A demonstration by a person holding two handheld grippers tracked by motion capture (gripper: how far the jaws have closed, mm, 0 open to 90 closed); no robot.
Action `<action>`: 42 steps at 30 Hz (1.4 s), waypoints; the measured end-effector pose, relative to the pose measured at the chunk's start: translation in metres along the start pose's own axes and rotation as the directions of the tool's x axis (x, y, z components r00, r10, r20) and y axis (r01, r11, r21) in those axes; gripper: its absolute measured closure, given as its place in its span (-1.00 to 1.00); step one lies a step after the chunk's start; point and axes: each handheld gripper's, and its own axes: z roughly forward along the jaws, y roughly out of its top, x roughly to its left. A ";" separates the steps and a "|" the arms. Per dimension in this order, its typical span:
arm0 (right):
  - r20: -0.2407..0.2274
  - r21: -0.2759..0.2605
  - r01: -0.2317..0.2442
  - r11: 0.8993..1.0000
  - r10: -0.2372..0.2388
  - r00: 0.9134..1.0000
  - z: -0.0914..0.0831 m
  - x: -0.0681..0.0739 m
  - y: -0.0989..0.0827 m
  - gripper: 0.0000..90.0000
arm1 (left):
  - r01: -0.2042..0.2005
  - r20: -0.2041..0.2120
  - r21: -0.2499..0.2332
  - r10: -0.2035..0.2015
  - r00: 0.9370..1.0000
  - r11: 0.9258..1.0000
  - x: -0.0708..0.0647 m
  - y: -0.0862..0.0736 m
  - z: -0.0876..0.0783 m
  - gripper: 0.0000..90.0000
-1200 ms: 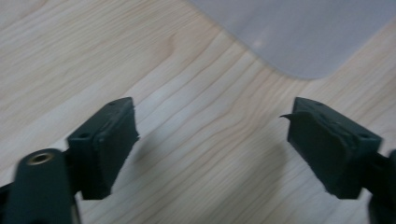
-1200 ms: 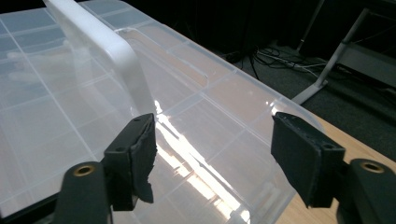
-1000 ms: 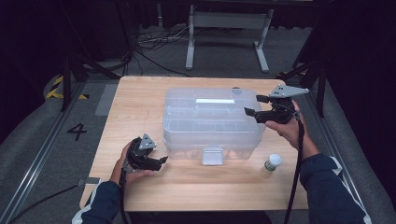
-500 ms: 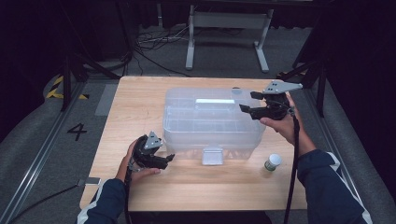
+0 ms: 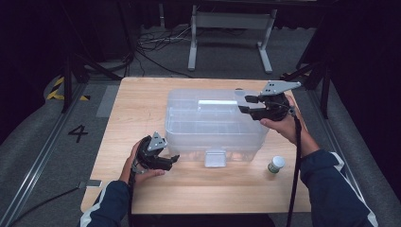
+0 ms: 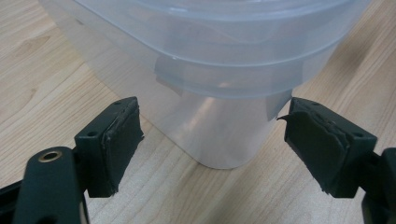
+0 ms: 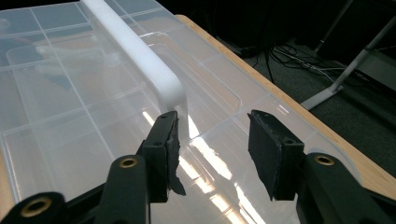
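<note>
A clear plastic storage box [image 5: 213, 127] with a white handle [image 5: 216, 102] on its lid stands in the middle of the wooden table [image 5: 142, 104]. My left gripper [image 5: 174, 159] is open at the box's near left corner [image 6: 219, 140], its jaws standing on either side of that corner. My right gripper [image 5: 247, 104] is open above the lid's right end. In the right gripper view the white handle [image 7: 140, 60] ends just past the left jaw, and the lid [image 7: 70, 121] shows compartment dividers beneath.
A small bottle with a white cap [image 5: 276, 164] stands on the table near the box's right front corner. The box's front latch [image 5: 215, 158] hangs down at the middle. A metal stand [image 5: 227, 28] and cables lie on the floor beyond the table.
My right gripper has moved left from the box's right edge to over the lid. My left gripper has moved right, closer to the box's near left corner.
</note>
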 end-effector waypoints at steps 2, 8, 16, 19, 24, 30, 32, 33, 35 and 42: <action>-0.022 0.004 0.013 1.000 -0.013 1.000 -0.002 0.002 0.000 0.21 | -0.006 -0.005 -0.001 0.006 1.000 1.000 0.000 0.001 -0.001 -0.57; -0.036 0.021 0.064 0.998 -0.063 0.997 0.002 0.013 0.006 0.33 | -0.008 -0.001 -0.007 0.008 1.000 1.000 0.000 0.001 -0.001 -0.57; -0.029 0.031 0.086 0.996 -0.085 0.996 0.011 0.019 0.017 0.60 | -0.016 -0.001 -0.010 0.016 1.000 1.000 0.001 0.001 -0.002 -0.55; -0.029 0.032 0.082 0.996 -0.081 0.996 0.012 0.017 0.017 0.61 | -0.018 0.001 -0.011 0.018 1.000 1.000 0.001 0.001 -0.002 -0.55; -0.005 0.048 0.091 0.995 -0.091 0.996 0.017 0.018 0.021 0.64 | -0.002 -0.017 -0.025 0.001 1.000 1.000 0.003 0.002 -0.003 -0.51; 0.009 0.056 0.096 0.994 -0.096 0.995 0.023 0.020 0.025 0.64 | 0.014 -0.029 -0.034 -0.015 0.999 0.999 0.008 0.004 -0.003 -0.51; 0.012 0.057 0.095 0.994 -0.096 0.995 0.025 0.020 0.026 0.64 | 0.019 -0.031 -0.034 -0.020 0.999 0.999 0.009 0.004 -0.003 -0.50; 0.013 0.058 0.094 0.994 -0.095 0.995 0.026 0.020 0.027 0.64 | 0.021 -0.035 -0.032 -0.022 0.999 0.999 0.010 0.005 -0.003 -0.49; 0.019 0.062 0.093 0.994 -0.094 0.995 0.028 0.021 0.029 0.64 | 0.023 -0.041 -0.034 -0.024 0.999 0.999 0.012 0.005 -0.003 -0.49; 0.021 0.065 0.092 0.994 -0.093 0.995 0.033 0.020 0.032 0.64 | 0.024 -0.048 -0.030 -0.025 0.999 0.999 0.018 0.006 -0.003 -0.49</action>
